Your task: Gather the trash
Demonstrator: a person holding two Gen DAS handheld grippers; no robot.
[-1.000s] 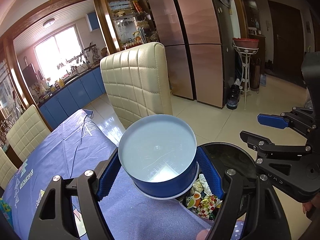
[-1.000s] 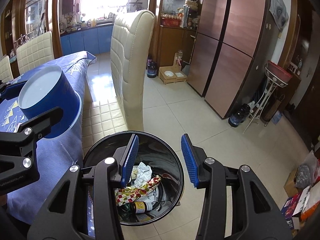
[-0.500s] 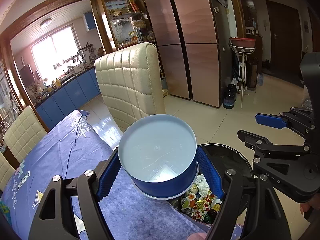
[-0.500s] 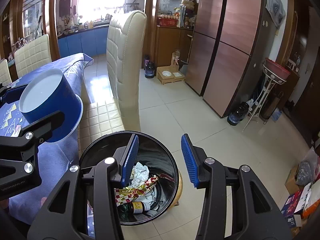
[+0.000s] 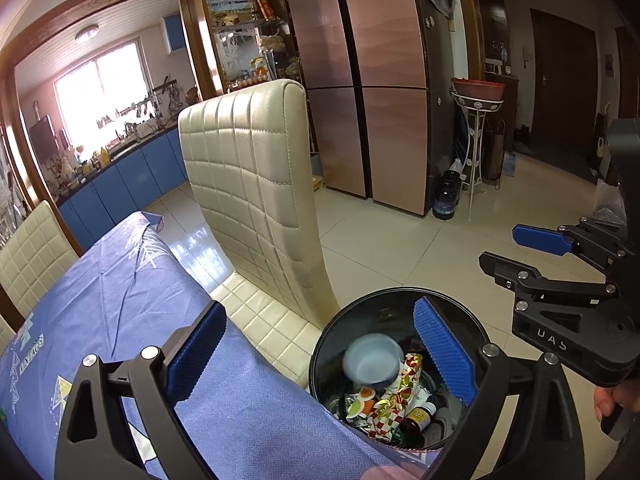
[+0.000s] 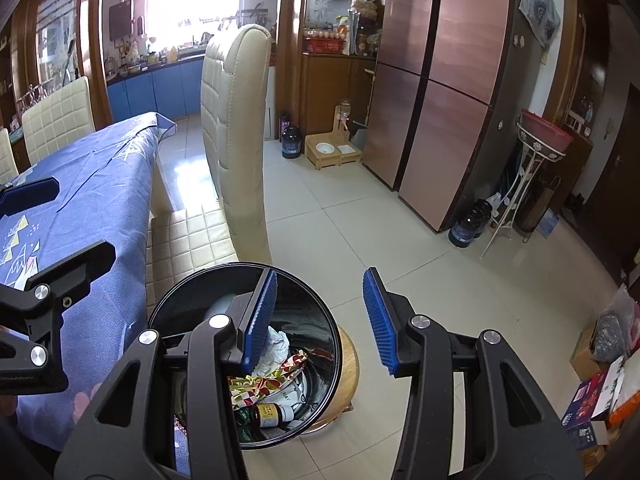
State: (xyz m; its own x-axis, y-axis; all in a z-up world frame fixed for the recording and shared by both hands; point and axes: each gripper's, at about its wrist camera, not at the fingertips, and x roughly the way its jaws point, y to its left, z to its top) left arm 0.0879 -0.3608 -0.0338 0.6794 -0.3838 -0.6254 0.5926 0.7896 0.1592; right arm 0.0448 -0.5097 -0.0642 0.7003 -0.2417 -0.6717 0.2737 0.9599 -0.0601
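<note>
Tablecloth [image 5: 120,292] in blue covers the table on the left of the left wrist view, and no loose rubbish shows on the stretch of it that is in frame. Over the table's near right edge hangs the left gripper [image 5: 320,350], its jaws spread wide and having just been opening, with nothing between the pads. The blue bowl [image 5: 374,362] is free of them: it sits blurred inside the mouth of the black bin [image 5: 476,328], on or just above the heap there, right beside the gripper's right pad. Under it lie a red-and-white checked wrapper [image 5: 386,416], a small brown bottle [image 5: 418,420] and other scraps. A cream chair [image 5: 256,200] stands just behind the bin, hard against the table's side.

Further right, the right gripper [image 6: 320,320] hovers above the bin's far rim, jaws part-way apart and empty; in its own view the bin stands on a low wooden stool [image 6: 350,364], with crumpled white paper [image 6: 276,348] beside the wrapper.

Judging by this, the bowl's drop is done or as good as done, and the bin is already well filled. What is left cannot be settled from here: most of the table is out of frame, so more rubbish may wait further along it. Both tools are free for the next piece.
</note>
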